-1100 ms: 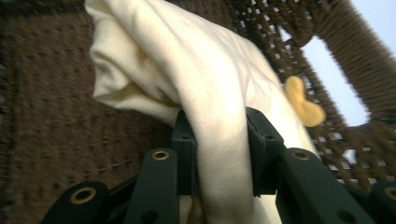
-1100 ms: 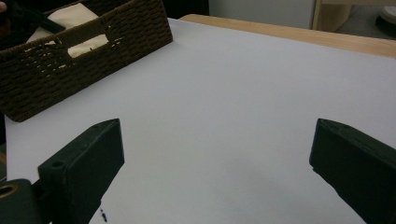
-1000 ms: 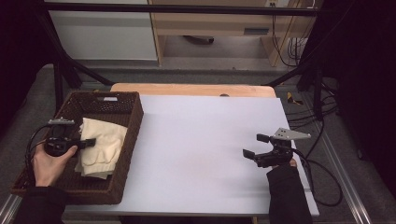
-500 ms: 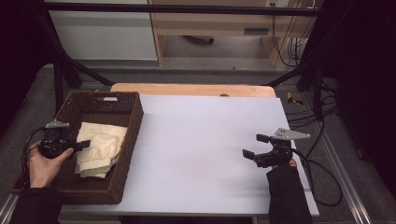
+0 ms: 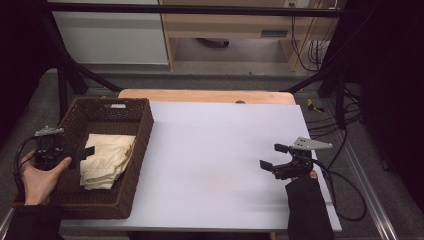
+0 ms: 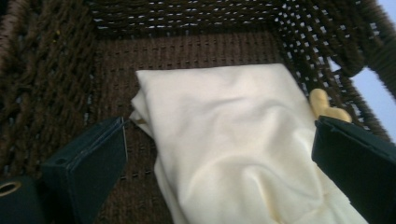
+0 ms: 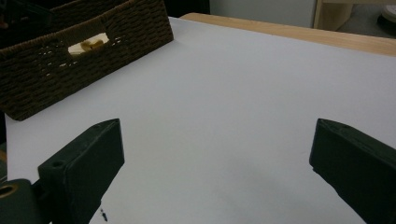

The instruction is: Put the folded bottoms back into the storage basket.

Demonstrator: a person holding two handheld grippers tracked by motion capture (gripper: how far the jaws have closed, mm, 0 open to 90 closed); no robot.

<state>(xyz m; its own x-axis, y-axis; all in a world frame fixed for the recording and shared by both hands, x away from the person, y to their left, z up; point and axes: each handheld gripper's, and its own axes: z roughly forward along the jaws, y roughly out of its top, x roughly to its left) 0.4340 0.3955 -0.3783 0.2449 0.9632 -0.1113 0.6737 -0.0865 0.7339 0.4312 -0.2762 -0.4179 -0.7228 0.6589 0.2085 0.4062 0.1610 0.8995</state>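
once clamped, left gripper (image 5: 80, 152) fingers apart

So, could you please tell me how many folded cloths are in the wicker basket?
1: a cream folded cloth lies inside the wicker basket at the table's left; anything beneath it is hidden.

A white-topped table (image 5: 220, 165) carried everything, with a strip of pale wood (image 5: 205, 96) showing along its far edge. At the table's left end sat a dark brown woven basket (image 5: 140, 145), its right wall standing on the white surface; its left side seemed to overhang the table edge, though the dim light made that hard to judge. The rest of the white top lay bare out to the right edge.
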